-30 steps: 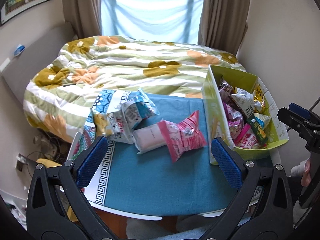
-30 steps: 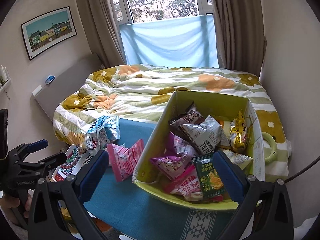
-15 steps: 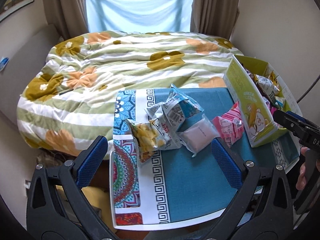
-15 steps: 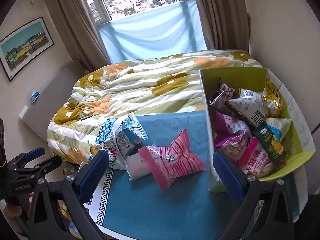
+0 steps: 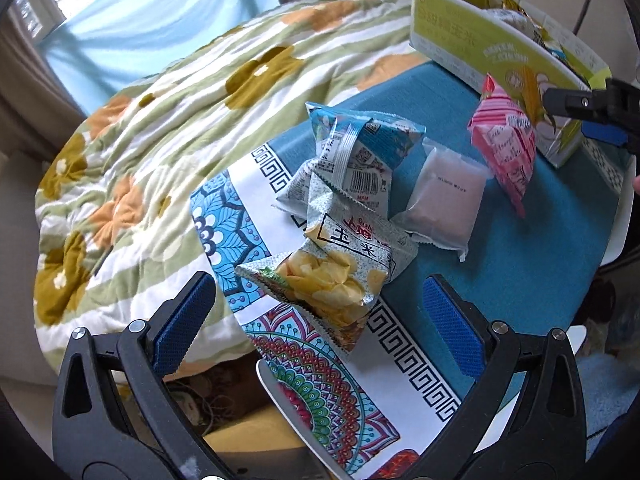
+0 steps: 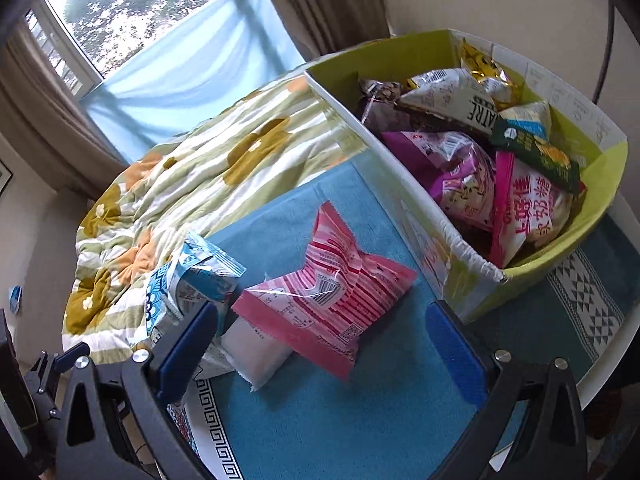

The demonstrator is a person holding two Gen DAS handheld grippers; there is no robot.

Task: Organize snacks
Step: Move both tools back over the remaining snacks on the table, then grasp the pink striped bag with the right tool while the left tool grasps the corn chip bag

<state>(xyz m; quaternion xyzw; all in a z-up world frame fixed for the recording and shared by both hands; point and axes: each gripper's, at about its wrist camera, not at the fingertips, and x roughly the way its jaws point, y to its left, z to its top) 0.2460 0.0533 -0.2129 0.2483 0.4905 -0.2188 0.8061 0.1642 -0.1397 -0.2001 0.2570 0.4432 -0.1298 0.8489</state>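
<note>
- The pink snack bag (image 6: 328, 292) lies on the desk (image 6: 360, 420) just beside the green box (image 6: 448, 248), one end resting on a pale packet (image 6: 256, 354).
- Judged light, puffy and crinkly; a slippery film, best pinched at a crimped end seam.
- The right claw (image 6: 320, 348) is spread wide and empty, and hovers just short of it.
- The left claw (image 5: 320, 320), likewise spread and empty, faces the chip bag (image 5: 328, 280) near the desk's patterned edge.
- Compared with a second ago, both claws have swung lower and closer to the loose snacks.

A home bedroom: a bed under a floral quilt (image 5: 160, 128), a curtained window (image 6: 132, 20) behind.
</note>
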